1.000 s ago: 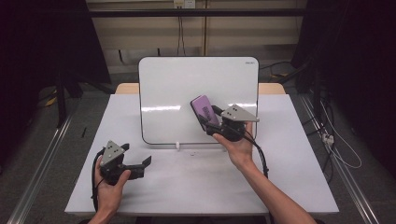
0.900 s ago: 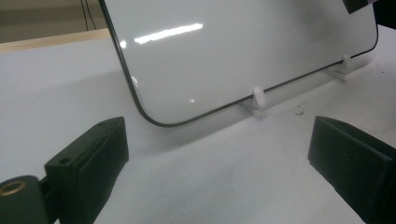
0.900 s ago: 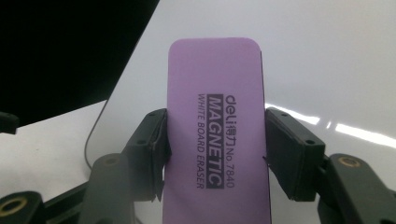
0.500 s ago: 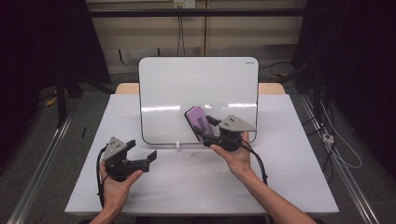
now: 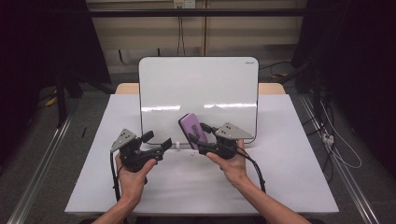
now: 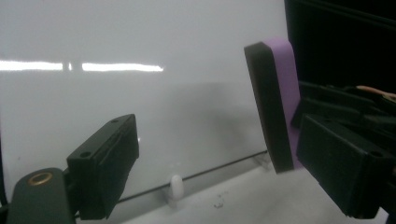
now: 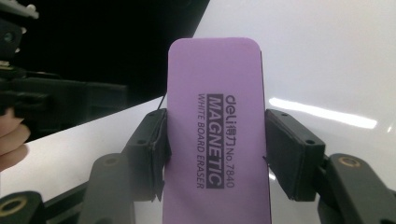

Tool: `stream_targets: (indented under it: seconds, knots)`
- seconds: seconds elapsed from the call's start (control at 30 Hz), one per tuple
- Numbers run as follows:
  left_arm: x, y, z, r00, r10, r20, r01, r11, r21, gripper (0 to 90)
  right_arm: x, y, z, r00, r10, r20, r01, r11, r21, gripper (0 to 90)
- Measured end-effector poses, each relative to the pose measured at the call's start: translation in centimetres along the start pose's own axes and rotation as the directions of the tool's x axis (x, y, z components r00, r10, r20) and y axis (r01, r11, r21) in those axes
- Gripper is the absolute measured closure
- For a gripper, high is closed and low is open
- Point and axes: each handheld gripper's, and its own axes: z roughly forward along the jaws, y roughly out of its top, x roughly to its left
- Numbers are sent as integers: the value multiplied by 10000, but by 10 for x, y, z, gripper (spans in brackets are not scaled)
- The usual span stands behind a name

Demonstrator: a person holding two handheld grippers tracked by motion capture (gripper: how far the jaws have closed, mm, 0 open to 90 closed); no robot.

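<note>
Both tongs nearer together, purple eraser (image 5: 189,130) lower than before.

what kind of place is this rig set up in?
Likely a lab or test cell: a white table set between dark curtains, floor rails, loose cables, and a whiteboard staged on it.

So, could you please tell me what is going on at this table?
A person holds a gripper in each hand. The right gripper is clamped on a purple rectangular whiteboard eraser, held upright just in front of the white whiteboard standing on the table. The left gripper, nothing between its jaws, has just been closing slightly beside the eraser.
</note>
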Motion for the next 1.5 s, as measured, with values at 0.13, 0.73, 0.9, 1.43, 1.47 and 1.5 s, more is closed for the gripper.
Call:
stream_targets:
  seconds: [0.13,0.73,0.9,1.43,1.47,1.5]
  knots:
    - [-6,6,7,9997,-70,243,76,9997,-223,170,3,-3,-1,9999,91,-91,-91,9999,55,426]
    - [-17,5,34,9908,-1042,859,1080,9933,-408,474,9,-9,3,9998,186,26,-186,9998,-28,425]
    - [-19,3,37,9915,-970,863,1005,9942,-371,521,10,-11,5,9996,299,-5,-299,9995,-111,425]
    - [-25,14,34,9836,-1047,1468,1113,9931,-376,655,11,-9,3,9995,293,-124,-298,9987,-421,414]
    - [-25,15,33,9836,-955,1528,1034,9936,-449,657,11,-8,2,9997,187,-174,-194,9991,-381,403]
    - [-24,16,32,9834,-837,1608,914,9949,-415,658,11,-7,2,9997,4,-238,-12,9994,-344,385]
